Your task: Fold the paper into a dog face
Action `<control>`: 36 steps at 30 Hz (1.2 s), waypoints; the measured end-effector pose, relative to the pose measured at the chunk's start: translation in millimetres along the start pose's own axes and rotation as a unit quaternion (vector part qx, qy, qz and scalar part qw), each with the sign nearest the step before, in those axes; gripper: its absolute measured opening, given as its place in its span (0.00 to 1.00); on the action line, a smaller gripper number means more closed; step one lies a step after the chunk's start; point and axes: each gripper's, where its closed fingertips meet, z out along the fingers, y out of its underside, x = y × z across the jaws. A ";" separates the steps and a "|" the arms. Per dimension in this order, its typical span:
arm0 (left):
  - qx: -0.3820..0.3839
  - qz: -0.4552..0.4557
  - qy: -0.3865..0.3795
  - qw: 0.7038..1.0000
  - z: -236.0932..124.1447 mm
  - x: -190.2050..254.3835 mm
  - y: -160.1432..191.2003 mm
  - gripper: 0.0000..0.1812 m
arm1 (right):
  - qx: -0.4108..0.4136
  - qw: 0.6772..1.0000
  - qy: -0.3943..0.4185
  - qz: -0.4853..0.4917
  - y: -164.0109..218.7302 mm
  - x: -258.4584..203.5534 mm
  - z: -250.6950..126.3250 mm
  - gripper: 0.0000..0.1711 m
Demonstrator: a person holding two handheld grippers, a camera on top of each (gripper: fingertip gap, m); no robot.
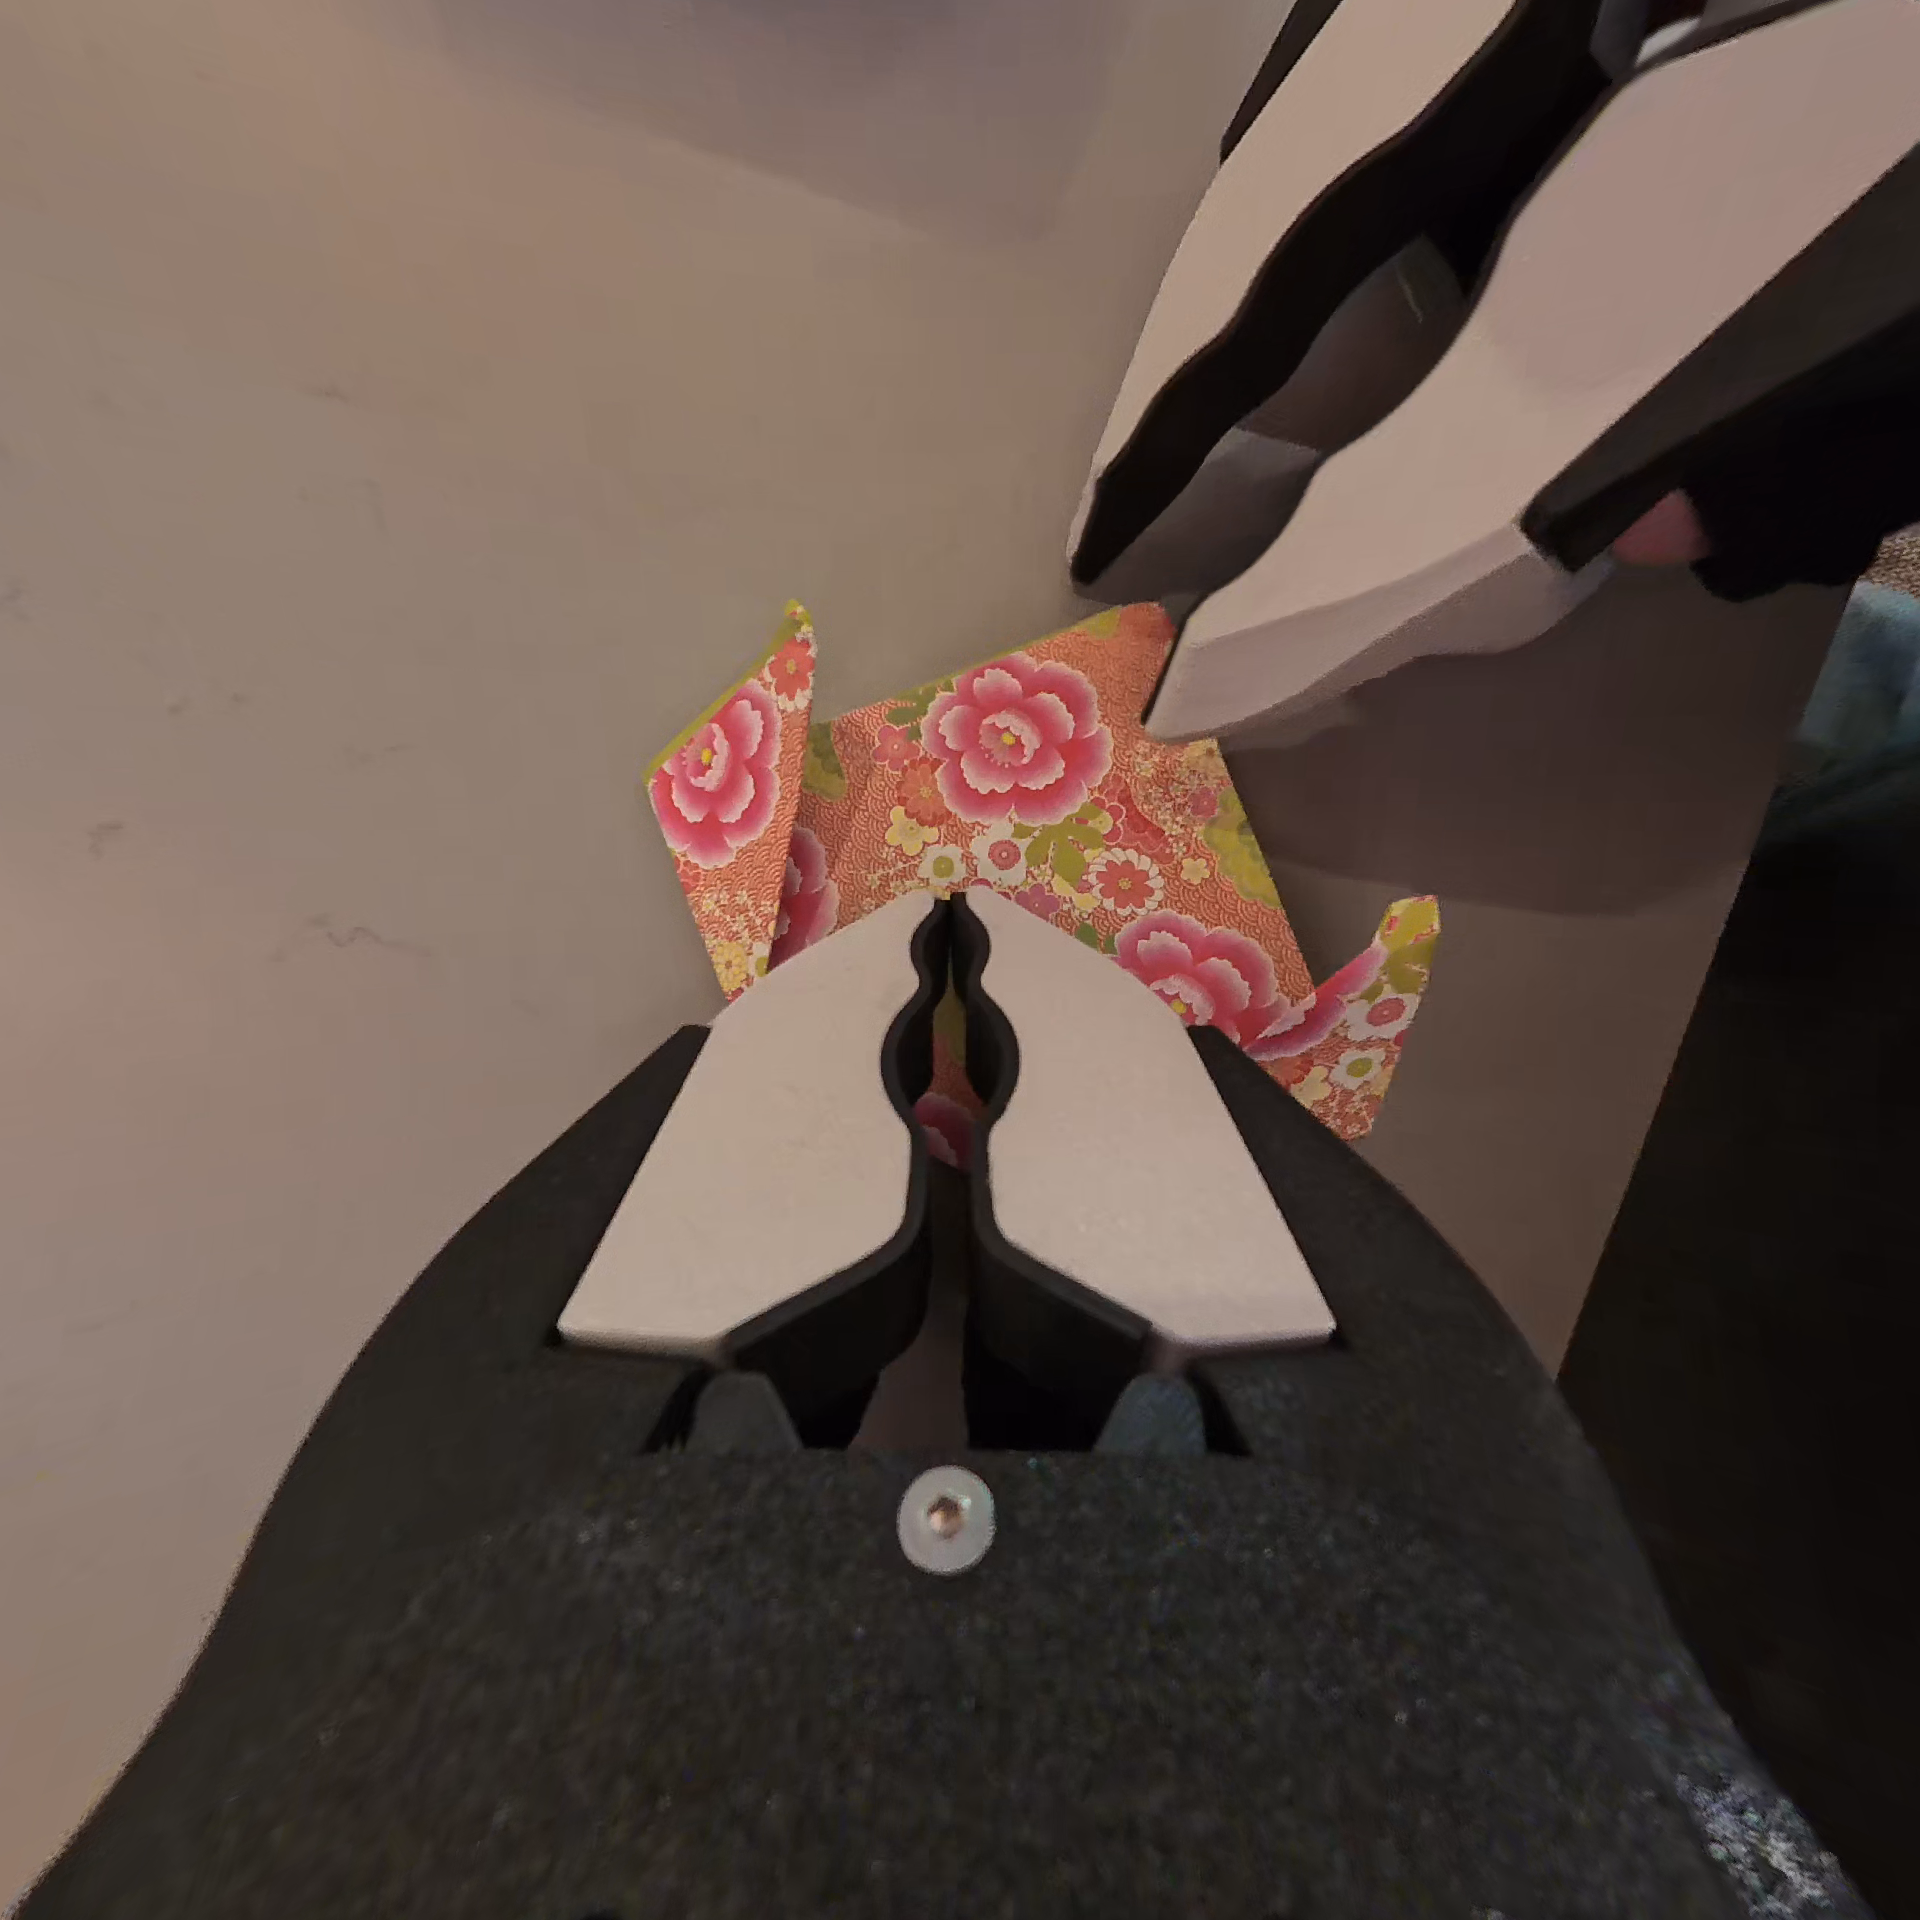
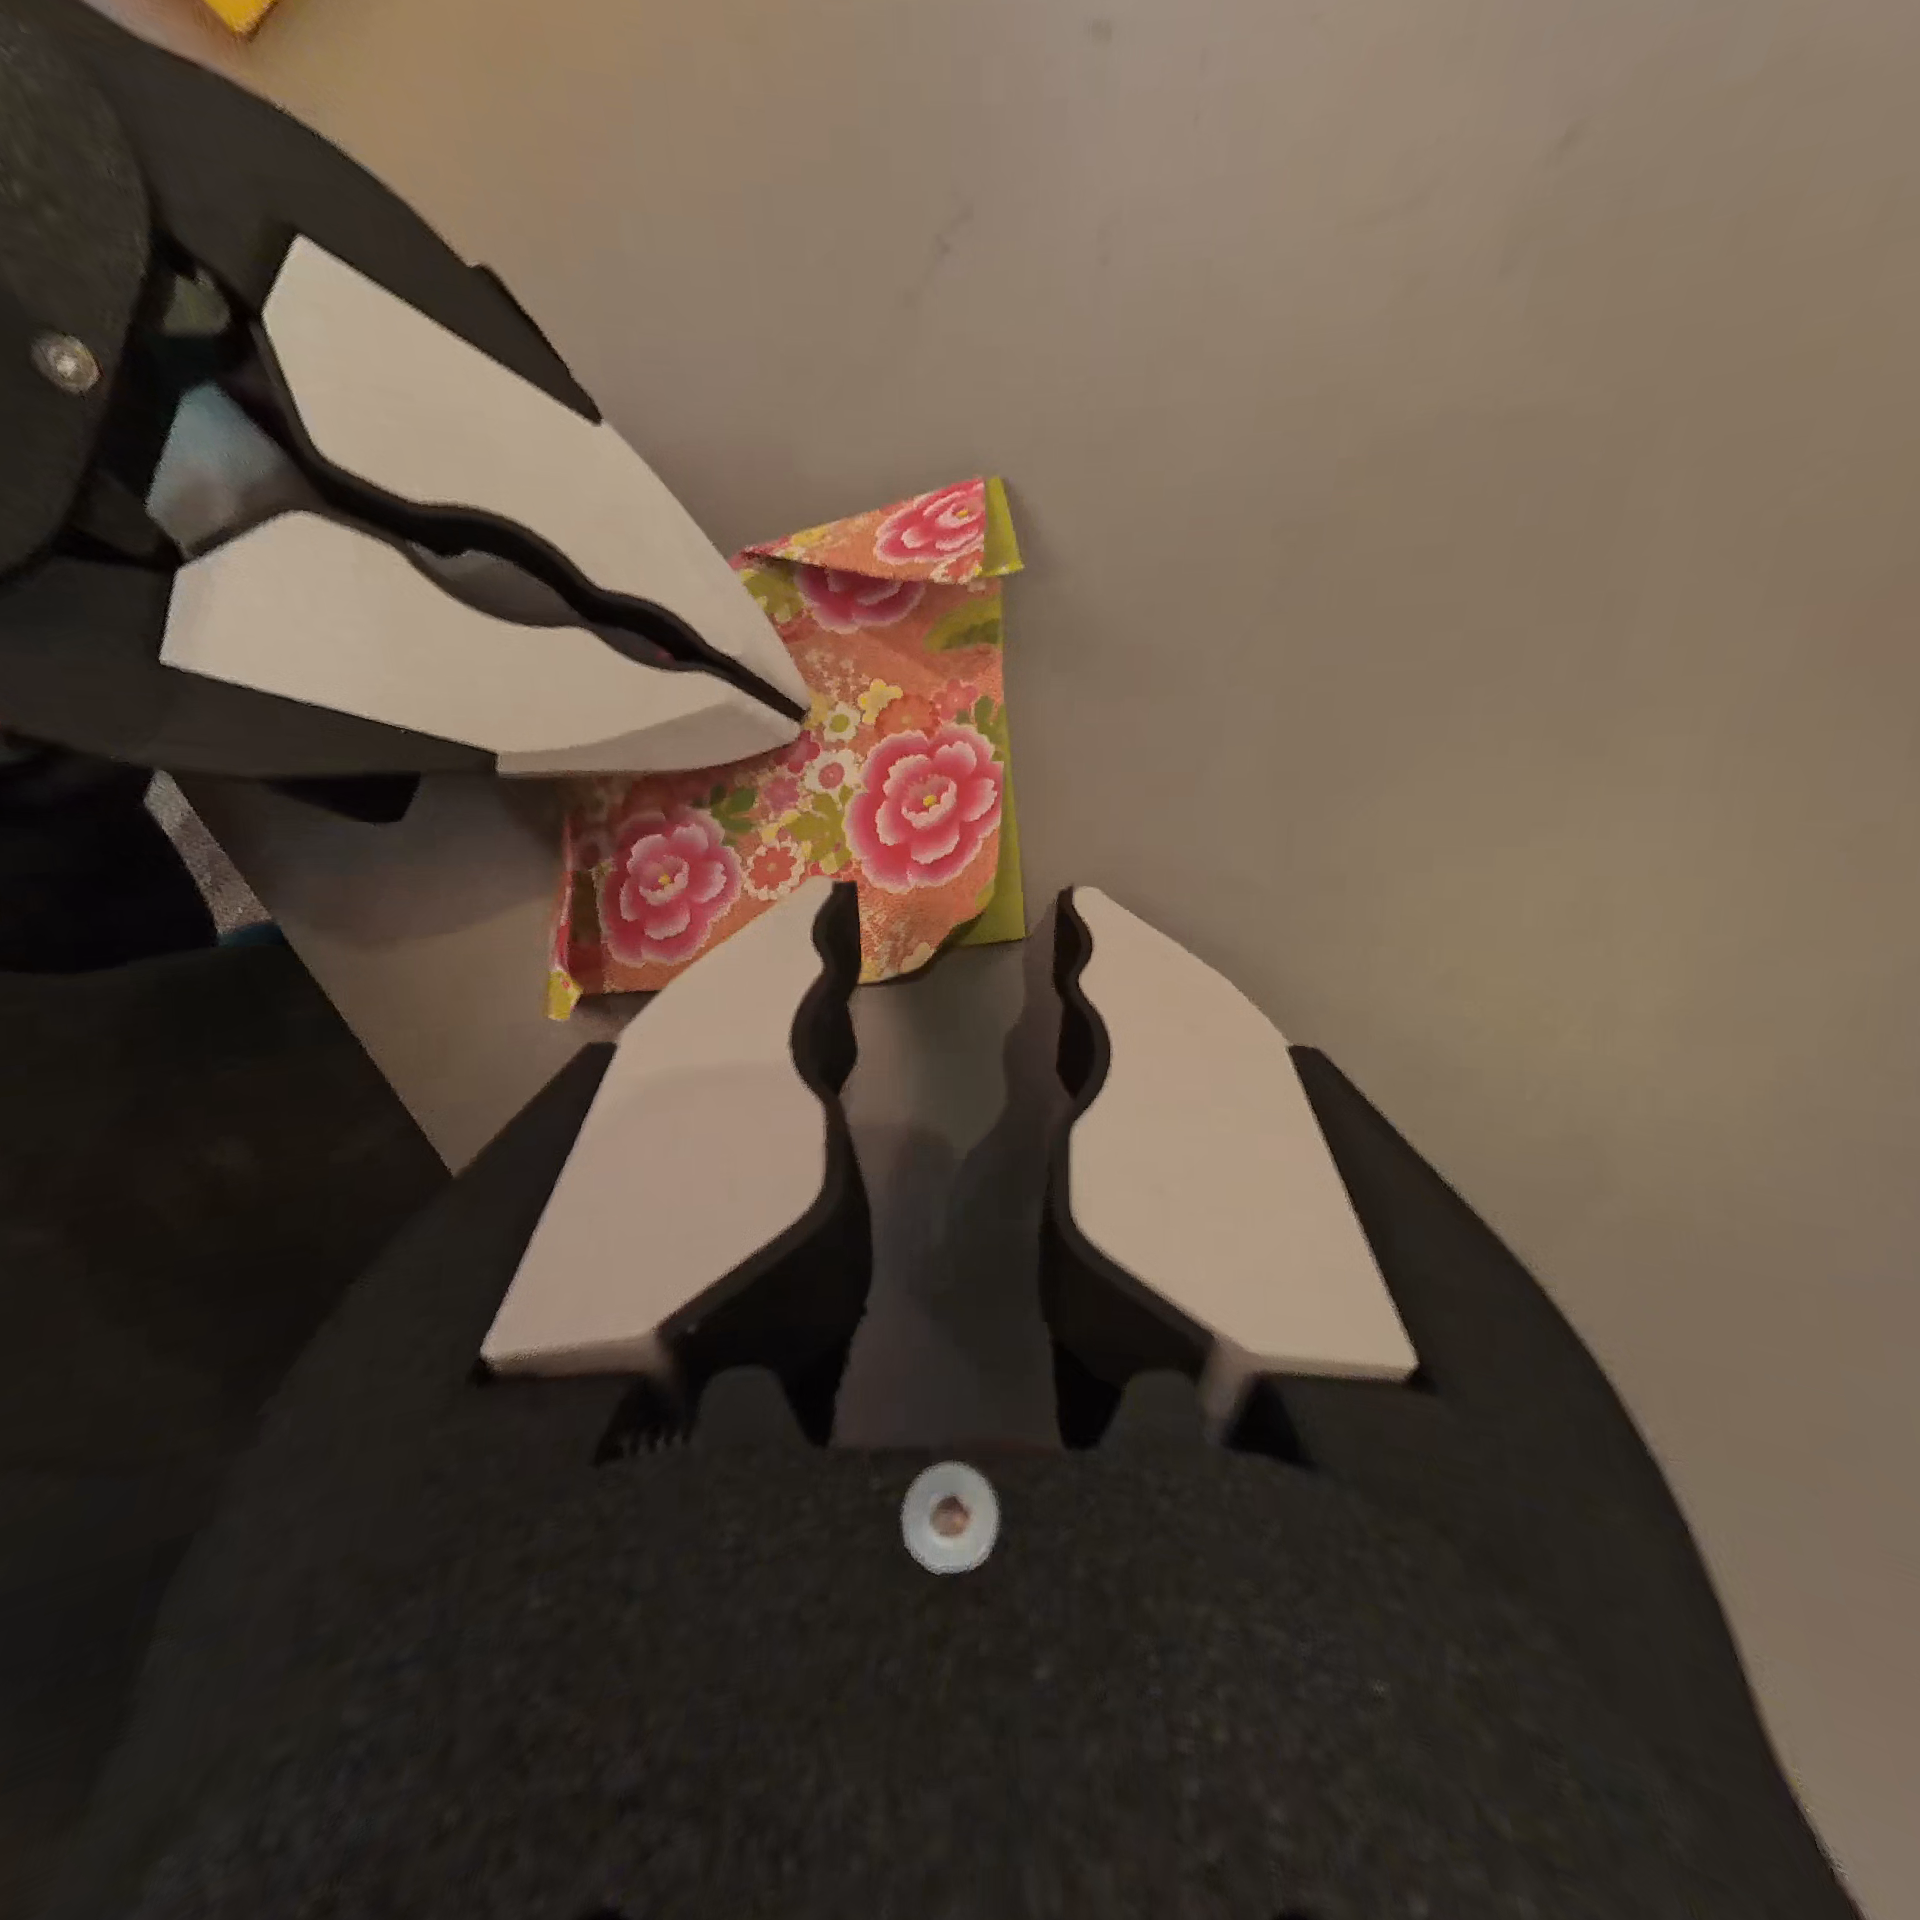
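No writing or brand shows anywhere.

Left wrist view: the paper [image 1: 997, 821] lies on the table [image 1: 364, 520], just past the middle toward 12 o'clock. It is thin and folded, orange with big pink flowers and a green back edge. One flap stands up at 10 o'clock and a small corner sticks up at 3 o'clock. The left gripper [image 1: 951, 914] has pale flat fingers on a rough black body with a silver screw. Its jaws are pressed together, and a bit of the paper shows in the round gap between them, so it looks like it pinches the paper. The right gripper [image 1: 1127, 649] comes in from 1 o'clock. Its jaws are a little apart, and one tip touches the top corner of the paper. A fingertip [image 1: 1662, 530] in a dark sleeve peeks out at 3 o'clock.

Right wrist view: the paper [image 2: 904, 790] sits in the middle on the smooth tan table [image 2: 1455, 520]. The right gripper [image 2: 956, 914] has its jaws apart, with nothing between them. Its left tip covers the paper's near edge. The left gripper [image 2: 795, 712] reaches in from 9 o'clock, jaws closed, tips on the paper. A yellow thing [image 2: 241, 12] shows at 11 o'clock.
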 end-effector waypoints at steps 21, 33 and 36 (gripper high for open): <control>0.002 -0.004 0.003 1.000 -0.3 0.0 -0.1 0.00 | 0.012 0.973 -0.167 0.156 -17.4 -37.9 9.1 0.20; 0.002 -0.003 0.002 1.000 -0.2 -0.3 0.0 0.00 | 0.045 0.960 -0.220 0.168 -41.9 -35.6 11.9 0.22; 0.001 -0.001 0.002 1.000 -0.4 -0.2 0.3 0.00 | 0.036 0.969 -0.191 0.153 -41.9 -20.9 13.6 0.22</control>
